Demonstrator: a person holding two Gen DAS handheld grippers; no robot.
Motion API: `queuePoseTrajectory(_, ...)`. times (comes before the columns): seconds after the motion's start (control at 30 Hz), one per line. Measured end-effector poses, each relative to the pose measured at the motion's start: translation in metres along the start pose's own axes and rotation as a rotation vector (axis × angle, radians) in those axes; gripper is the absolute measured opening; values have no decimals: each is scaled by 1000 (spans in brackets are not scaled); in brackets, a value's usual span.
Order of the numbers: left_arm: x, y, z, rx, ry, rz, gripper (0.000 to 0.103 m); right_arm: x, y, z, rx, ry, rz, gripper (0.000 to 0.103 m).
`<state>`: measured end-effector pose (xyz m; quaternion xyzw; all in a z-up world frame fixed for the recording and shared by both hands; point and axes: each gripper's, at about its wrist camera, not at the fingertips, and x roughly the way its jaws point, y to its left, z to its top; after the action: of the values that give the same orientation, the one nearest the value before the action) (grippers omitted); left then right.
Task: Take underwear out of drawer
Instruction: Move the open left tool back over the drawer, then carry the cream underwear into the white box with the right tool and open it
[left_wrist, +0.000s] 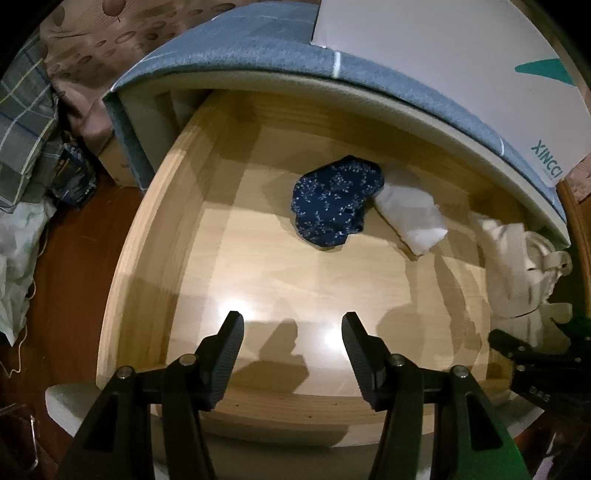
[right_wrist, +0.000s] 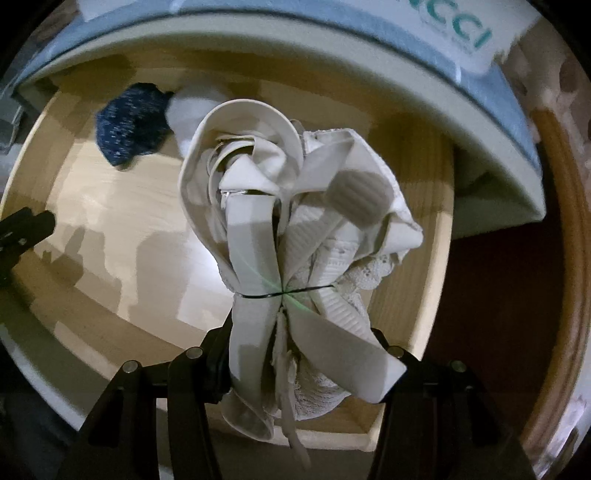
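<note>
- My right gripper (right_wrist: 299, 354) clamps the cream underwear bundle (right_wrist: 295, 229); its straps and lace show only in its own view.
- My left gripper (left_wrist: 292, 332) hangs open, empty, over the drawer (left_wrist: 155, 258); only this view shows a plaid cloth (left_wrist: 26, 122) at nine o'clock.

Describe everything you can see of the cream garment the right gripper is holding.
The cream garment is a bunched piece of underwear with smooth wide straps, ribbed panels and a lace edge. It looks like soft stretch fabric, crumpled and folded over itself. The right gripper is clamped on its lower part, and the bundle hangs above the wooden drawer. In the left wrist view it shows at the drawer's right side. Nothing but the gripper visibly touches it.
</note>
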<state>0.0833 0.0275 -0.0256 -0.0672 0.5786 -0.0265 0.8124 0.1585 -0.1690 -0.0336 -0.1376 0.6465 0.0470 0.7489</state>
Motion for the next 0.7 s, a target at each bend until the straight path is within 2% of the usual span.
queuePoseTrajectory(0.4,-3,0,-4,6,-17,44,56,-45,4,-34,-55,-79,51,48)
queuePoseTrajectory(0.7,-8,0,-7,11,-38,51,57,-108,-18,-55,-22,-189,112,48)
